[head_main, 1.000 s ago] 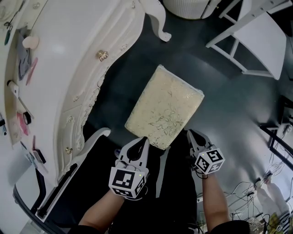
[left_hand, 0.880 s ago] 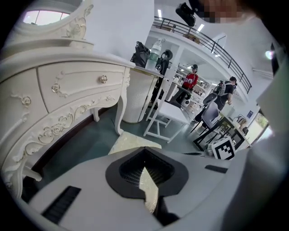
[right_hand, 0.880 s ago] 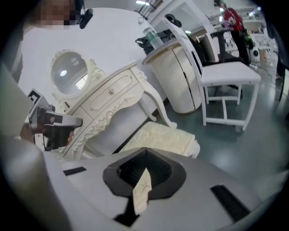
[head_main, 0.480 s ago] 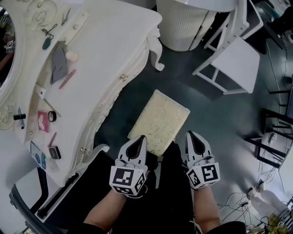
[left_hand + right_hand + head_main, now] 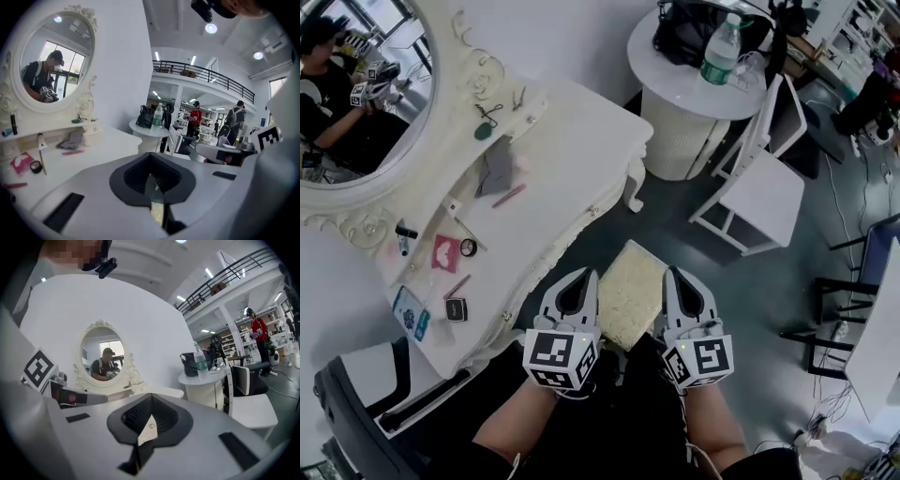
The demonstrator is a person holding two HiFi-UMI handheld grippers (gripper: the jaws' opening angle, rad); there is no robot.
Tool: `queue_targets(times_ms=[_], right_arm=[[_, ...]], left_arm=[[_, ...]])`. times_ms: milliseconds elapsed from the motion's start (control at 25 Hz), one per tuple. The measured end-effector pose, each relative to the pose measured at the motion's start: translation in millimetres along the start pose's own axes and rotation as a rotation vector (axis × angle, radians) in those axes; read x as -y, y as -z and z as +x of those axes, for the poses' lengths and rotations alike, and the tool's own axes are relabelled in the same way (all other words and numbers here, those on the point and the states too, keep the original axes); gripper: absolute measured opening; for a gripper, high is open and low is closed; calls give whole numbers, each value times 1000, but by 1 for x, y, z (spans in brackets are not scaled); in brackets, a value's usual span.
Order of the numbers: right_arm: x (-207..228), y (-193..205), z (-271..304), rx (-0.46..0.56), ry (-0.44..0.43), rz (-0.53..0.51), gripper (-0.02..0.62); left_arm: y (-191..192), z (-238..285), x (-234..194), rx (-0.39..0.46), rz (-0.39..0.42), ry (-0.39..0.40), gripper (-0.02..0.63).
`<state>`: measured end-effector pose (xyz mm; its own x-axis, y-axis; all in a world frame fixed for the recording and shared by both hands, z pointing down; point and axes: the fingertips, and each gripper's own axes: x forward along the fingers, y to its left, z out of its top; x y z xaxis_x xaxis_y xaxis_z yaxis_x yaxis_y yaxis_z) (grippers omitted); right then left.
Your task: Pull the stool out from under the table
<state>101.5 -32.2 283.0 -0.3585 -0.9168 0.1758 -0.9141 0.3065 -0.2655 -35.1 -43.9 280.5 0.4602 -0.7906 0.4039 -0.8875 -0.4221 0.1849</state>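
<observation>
Stool (image 5: 630,294) beside dressing table (image 5: 572,141); white chair (image 5: 764,199) beyond. Left gripper (image 5: 585,274), right gripper (image 5: 674,274) fingers closed, empty.

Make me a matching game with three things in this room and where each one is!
Things:
1. stool
2. water bottle
3. mirror

Places:
A. on the round white table
B. at the back of the dressing table
C. on the dark floor, out beside the dressing table

Pairs: 1-C, 2-A, 3-B.
</observation>
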Motion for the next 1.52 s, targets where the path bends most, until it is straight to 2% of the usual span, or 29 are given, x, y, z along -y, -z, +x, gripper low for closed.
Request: queue_targets(times_ms=[160, 360, 480, 640, 760, 1000, 1240, 1520], right_arm=[[-32, -39, -2, 28, -39, -42, 8], [-45, -97, 1, 103, -57, -75, 8], [-66, -129, -13, 145, -69, -82, 8], [-85, -163, -7, 210, -101, -148, 8], [-95, -168, -5, 209, -119, -142, 8], [-107, -170, -2, 215, -165, -115, 8], [-99, -166, 0, 208, -140, -94, 8], [-89, -160, -3, 195, -139, 2, 8]], left_arm=[[-45, -19, -5, 70, -26, -35, 0], [-106, -28, -1, 195, -15, -25, 0], [-125, -54, -1, 222, -3, -44, 0], [-153, -68, -8, 265, 7, -59, 0], [-162, -79, -9, 284, -6, -61, 0], [-170, -75, -5, 301, 30, -47, 0], [-163, -69, -5, 273, 23, -33, 0], [-163, -64, 3, 262, 45, -17, 0]])
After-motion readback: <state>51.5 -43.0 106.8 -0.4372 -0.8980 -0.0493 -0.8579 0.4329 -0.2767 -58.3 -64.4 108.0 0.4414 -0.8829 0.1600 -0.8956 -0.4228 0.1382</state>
